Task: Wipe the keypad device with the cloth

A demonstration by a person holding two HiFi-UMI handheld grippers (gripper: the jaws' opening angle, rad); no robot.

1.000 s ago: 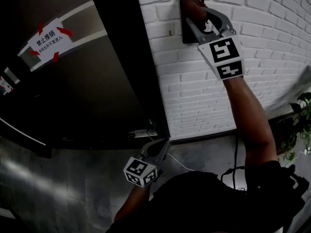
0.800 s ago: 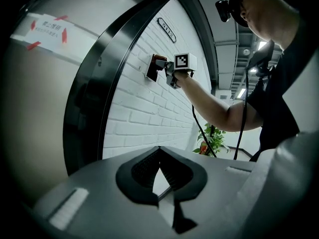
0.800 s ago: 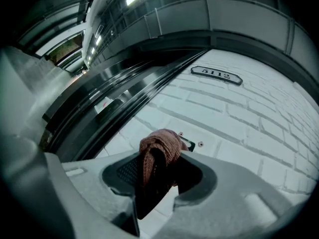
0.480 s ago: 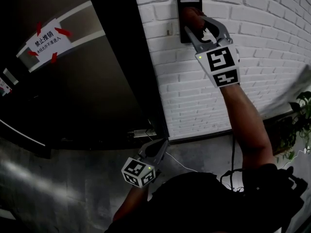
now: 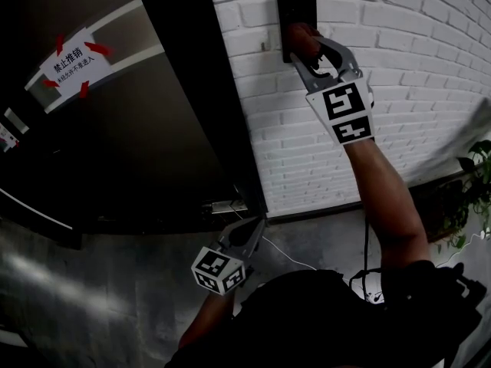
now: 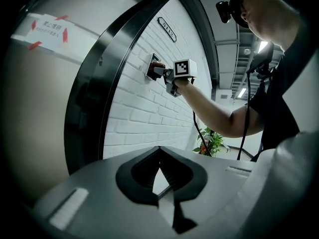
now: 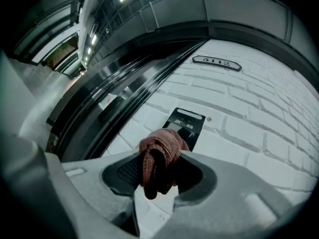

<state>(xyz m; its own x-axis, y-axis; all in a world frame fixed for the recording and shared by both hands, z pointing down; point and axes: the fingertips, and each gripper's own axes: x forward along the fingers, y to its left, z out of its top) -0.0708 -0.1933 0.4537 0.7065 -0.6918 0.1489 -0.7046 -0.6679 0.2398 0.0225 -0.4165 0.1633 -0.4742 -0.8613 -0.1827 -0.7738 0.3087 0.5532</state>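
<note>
A black keypad device (image 5: 295,18) (image 7: 185,126) is fixed to the white brick wall (image 5: 383,90). My right gripper (image 5: 308,46) (image 7: 160,169) is shut on a bunched reddish-brown cloth (image 7: 158,156) (image 5: 304,40), which is pressed against the lower part of the device and hides it there. The same cloth (image 6: 157,65) and keypad device (image 6: 151,66) show small in the left gripper view. My left gripper (image 5: 249,232) (image 6: 160,179) hangs low by the person's body, far below the device, jaws together with nothing held.
A dark metal door frame (image 5: 192,90) runs left of the device, with a white paper notice (image 5: 73,61) taped on the glass door. A small number plate (image 7: 217,62) sits above the device. A potted plant (image 5: 472,198) stands at the right. Grey floor lies below.
My right gripper with the cloth has slid down the keypad device, uncovering its upper part. The left gripper has stayed low.
</note>
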